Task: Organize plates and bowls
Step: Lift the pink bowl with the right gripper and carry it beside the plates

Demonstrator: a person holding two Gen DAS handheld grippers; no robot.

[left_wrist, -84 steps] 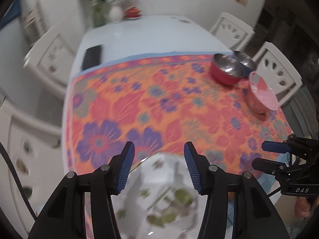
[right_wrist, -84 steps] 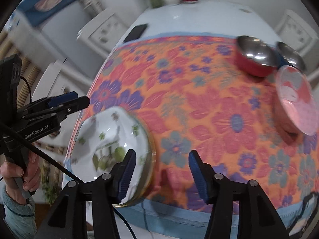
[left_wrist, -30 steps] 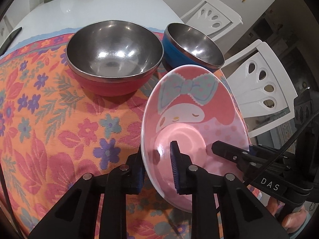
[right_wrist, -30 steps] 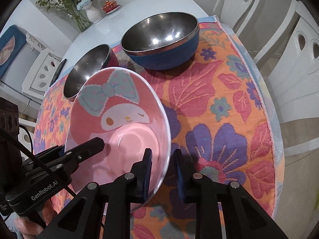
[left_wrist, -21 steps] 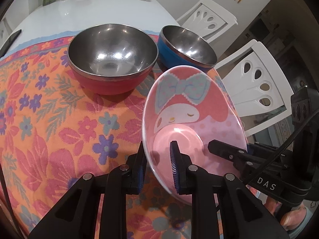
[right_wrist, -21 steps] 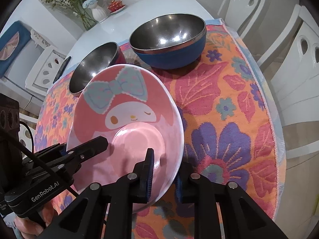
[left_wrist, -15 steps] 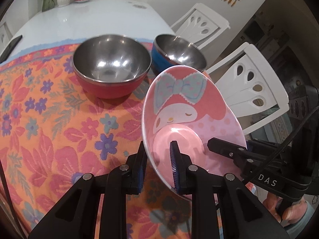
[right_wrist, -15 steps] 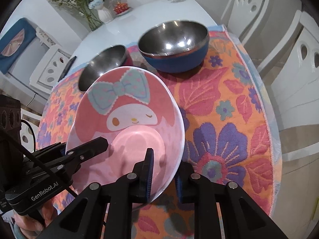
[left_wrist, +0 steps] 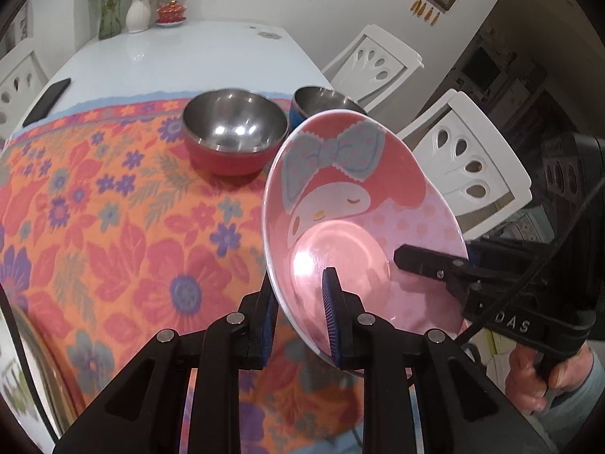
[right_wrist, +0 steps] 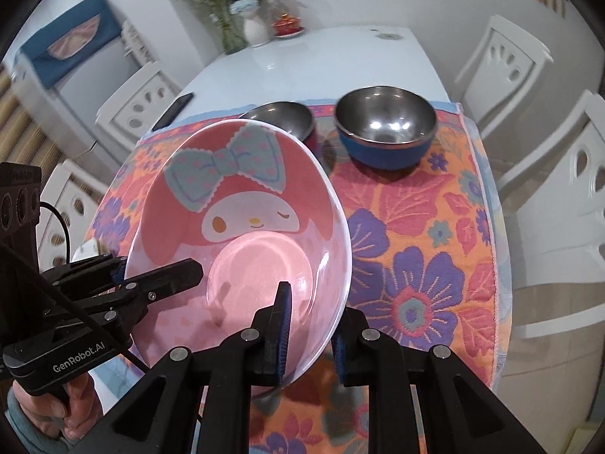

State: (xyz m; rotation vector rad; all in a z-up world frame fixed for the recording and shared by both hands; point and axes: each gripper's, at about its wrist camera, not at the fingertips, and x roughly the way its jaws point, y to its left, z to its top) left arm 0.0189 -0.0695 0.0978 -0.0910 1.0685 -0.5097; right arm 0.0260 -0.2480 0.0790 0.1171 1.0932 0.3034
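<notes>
Left hand-held gripper point(left_wrist: 300, 302): you have it clamped on the pink bowl's point(left_wrist: 363, 208) near-left rim, one finger inside, one outside.
Right hand-held gripper point(right_wrist: 312, 331): yours is pinched on the opposite rim of the same bowl, one blue pad point(right_wrist: 284, 325) against the inner wall.
Pink bowl: held between both hand-held grippers, tilted, clear of the floral cloth point(left_wrist: 94, 227) on the surface.
Red bowl point(left_wrist: 234, 138): ahead of your left hand-held gripper, upright on the cloth.
Blue bowl point(right_wrist: 385, 132): ahead of your right hand-held gripper, just beside the red one.
Phone point(left_wrist: 47, 101): far left, on the bare white surface point(left_wrist: 170, 64) beyond the cloth.
Vase point(right_wrist: 253, 30): at the surface's far end.
</notes>
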